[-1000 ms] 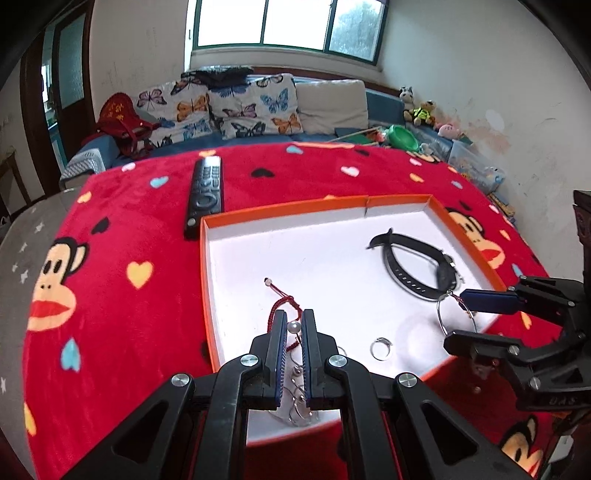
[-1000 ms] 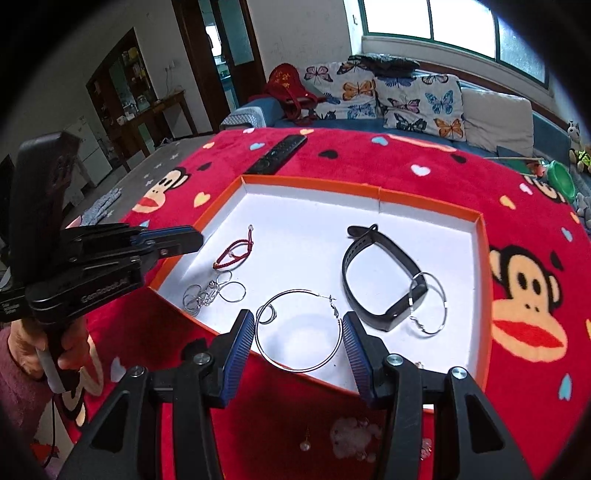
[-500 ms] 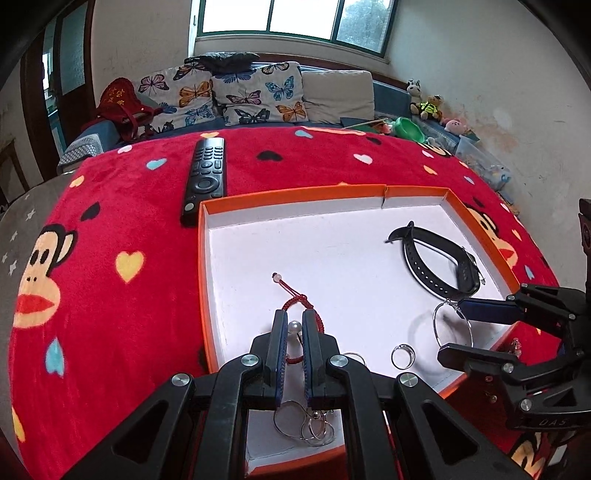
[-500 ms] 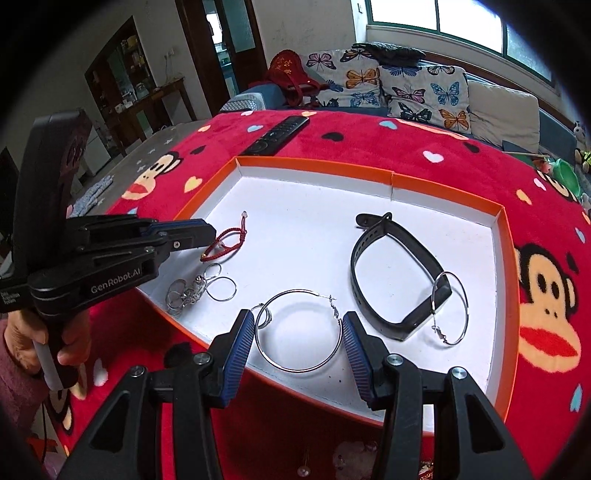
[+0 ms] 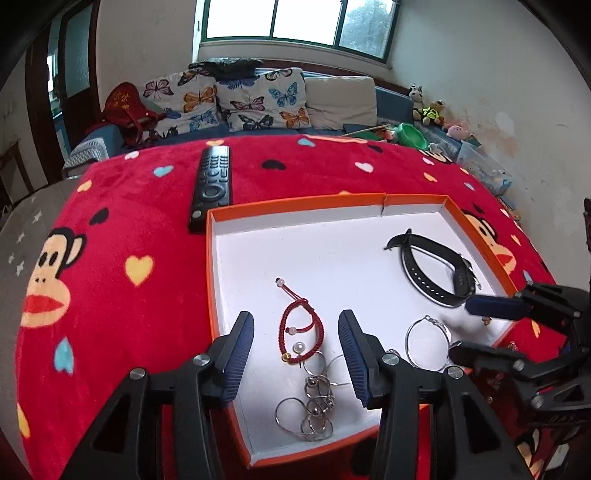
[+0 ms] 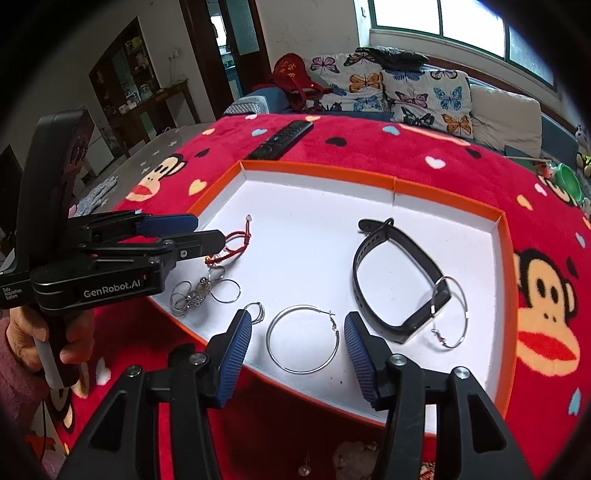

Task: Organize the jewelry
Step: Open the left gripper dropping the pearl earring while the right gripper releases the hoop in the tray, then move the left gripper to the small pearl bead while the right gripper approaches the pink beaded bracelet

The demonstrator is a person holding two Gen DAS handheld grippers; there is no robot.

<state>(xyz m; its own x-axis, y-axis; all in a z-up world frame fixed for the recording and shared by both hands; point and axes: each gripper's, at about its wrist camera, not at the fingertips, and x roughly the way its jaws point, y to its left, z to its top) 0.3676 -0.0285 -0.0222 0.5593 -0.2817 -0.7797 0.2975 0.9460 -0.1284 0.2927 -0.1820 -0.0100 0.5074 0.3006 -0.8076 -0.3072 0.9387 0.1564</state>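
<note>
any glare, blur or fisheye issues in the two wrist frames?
Left wrist view: bright window blown out, straight orange-rimmed white tray bowed by the fisheye, dark vignette corners. Right wrist view: heavier vignette, soft daylight, faint shadows under the large silver hoop earring; both frames sharp.

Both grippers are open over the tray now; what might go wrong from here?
The red bracelet lies touching the tangled silver rings; the left gripper may drag both. The large hoop lies flat between the right gripper fingers and may slip. The second hoop overlaps the black band.
</note>
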